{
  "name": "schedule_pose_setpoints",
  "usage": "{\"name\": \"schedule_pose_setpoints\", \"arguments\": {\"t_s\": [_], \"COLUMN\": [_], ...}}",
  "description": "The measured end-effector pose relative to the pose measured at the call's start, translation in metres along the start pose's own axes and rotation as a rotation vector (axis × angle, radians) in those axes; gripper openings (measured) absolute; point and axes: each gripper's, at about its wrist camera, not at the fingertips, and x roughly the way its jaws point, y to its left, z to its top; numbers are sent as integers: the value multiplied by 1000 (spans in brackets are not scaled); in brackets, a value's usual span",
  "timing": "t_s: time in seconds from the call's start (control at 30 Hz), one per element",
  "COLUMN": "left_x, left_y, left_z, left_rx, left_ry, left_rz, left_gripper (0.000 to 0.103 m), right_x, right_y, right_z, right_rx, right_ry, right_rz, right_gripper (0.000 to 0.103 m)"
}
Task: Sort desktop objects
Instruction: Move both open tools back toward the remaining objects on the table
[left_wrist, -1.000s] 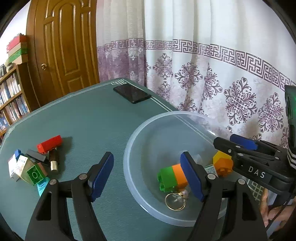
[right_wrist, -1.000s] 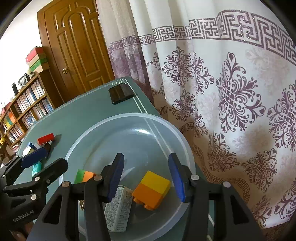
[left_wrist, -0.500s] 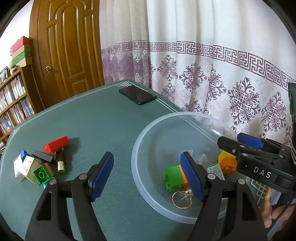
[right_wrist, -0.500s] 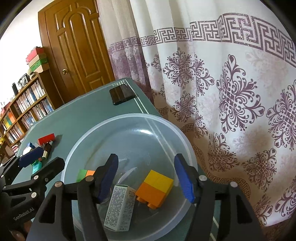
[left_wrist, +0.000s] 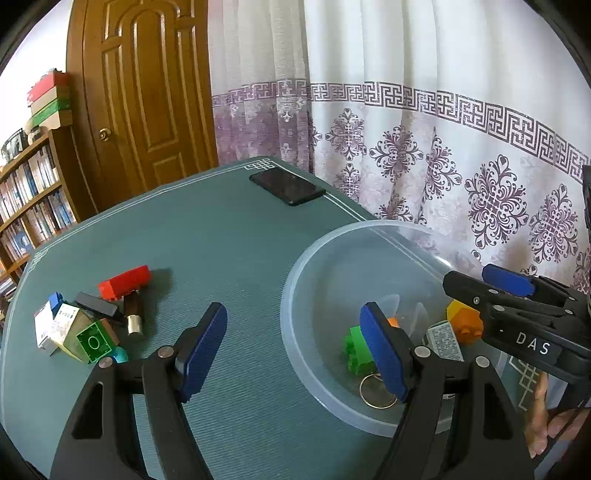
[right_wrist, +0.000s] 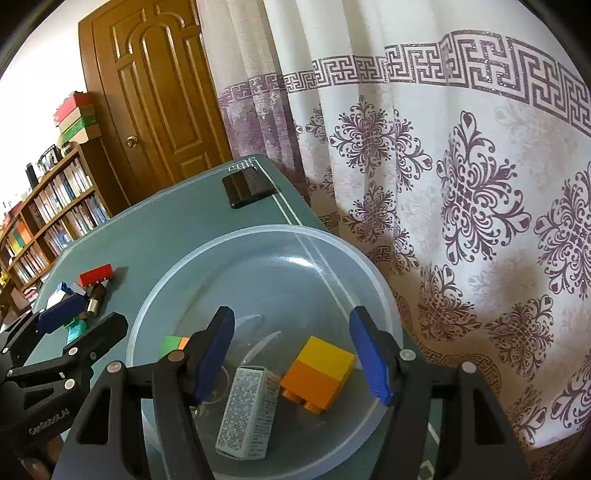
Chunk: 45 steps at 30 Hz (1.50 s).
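Note:
A clear plastic bowl (left_wrist: 295, 295) (right_wrist: 177, 273) stands at the table's right edge. In it lie a yellow-orange brick (right_wrist: 317, 373) (left_wrist: 463, 325), a small white box (right_wrist: 249, 410) (left_wrist: 443, 339), a green-orange brick (left_wrist: 356, 349) (right_wrist: 173, 343) and a metal ring (left_wrist: 376, 387). My right gripper (right_wrist: 301, 354) is open and empty above the bowl. My left gripper (left_wrist: 295, 350) is open and empty over the bowl's left rim. A pile on the left holds a red brick (left_wrist: 125, 282) (right_wrist: 96, 275), a green box (left_wrist: 94, 341), a dark tube (left_wrist: 133, 314) and small boxes.
A black phone (left_wrist: 286, 186) (right_wrist: 247, 186) lies at the table's far corner. A patterned curtain (right_wrist: 443, 184) hangs close behind the bowl. A wooden door (left_wrist: 144, 92) and a bookshelf (left_wrist: 29, 206) stand beyond the table.
My right gripper has opened wider and drawn back above the bowl, with the white box and yellow-orange brick lying below it. My left gripper has pulled back a little.

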Motion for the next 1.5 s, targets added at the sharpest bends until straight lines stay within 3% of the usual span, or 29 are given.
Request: {"name": "schedule_pose_setpoints", "arguments": {"t_s": [0.77,1.5], "left_x": [-17,-37], "left_y": [51,139], "left_z": [-11,-40], "left_rx": [-83,-212], "left_ry": [-9,-19], "left_rz": [69,185], "left_gripper": [78,78], "right_x": [-3,-2], "right_y": [52,145], "right_z": [-6,-5], "right_rx": [-81,-240], "right_ry": [14,16], "right_rz": [57,145], "right_gripper": [71,76]}}
